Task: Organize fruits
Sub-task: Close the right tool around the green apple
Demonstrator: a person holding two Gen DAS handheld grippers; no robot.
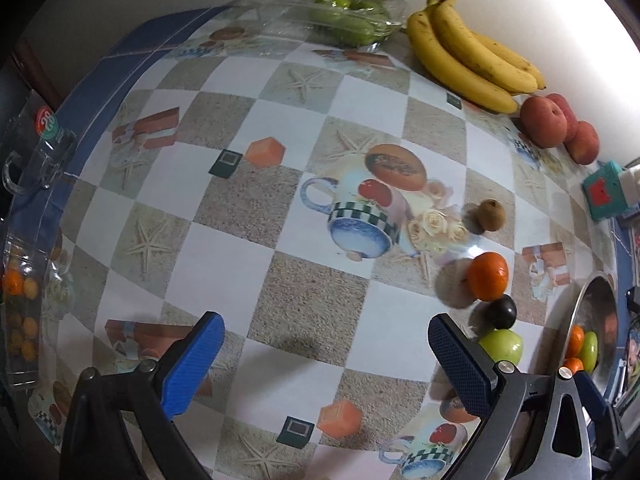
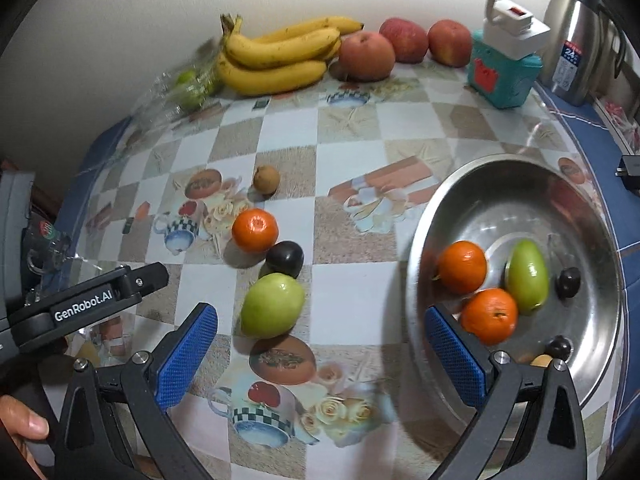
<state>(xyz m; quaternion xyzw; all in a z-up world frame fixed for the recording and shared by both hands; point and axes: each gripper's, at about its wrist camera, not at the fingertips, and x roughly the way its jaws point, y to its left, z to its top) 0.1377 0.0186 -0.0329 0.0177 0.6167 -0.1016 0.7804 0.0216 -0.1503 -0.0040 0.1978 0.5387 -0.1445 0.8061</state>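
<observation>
A steel bowl (image 2: 592, 216) holds two oranges (image 2: 462, 266), a green fruit (image 2: 527, 276) and small dark fruits. On the table lie a green apple (image 2: 272, 306), a dark plum (image 2: 285, 258), an orange (image 2: 255, 229) and a brown kiwi (image 2: 266, 179). These also show in the left wrist view: apple (image 1: 502, 345), plum (image 1: 503, 311), orange (image 1: 488, 275), kiwi (image 1: 492, 214). My right gripper (image 2: 320, 344) is open and empty, just in front of the apple. My left gripper (image 1: 326, 352) is open and empty, left of the fruits.
Bananas (image 2: 280, 56) and three red apples (image 2: 366, 56) lie along the back wall. A clear box with green fruits (image 1: 348, 16) stands at the back left. A teal box (image 2: 504, 72), a steel flask (image 2: 576, 40) and a glass cup (image 1: 40, 160) stand at the edges.
</observation>
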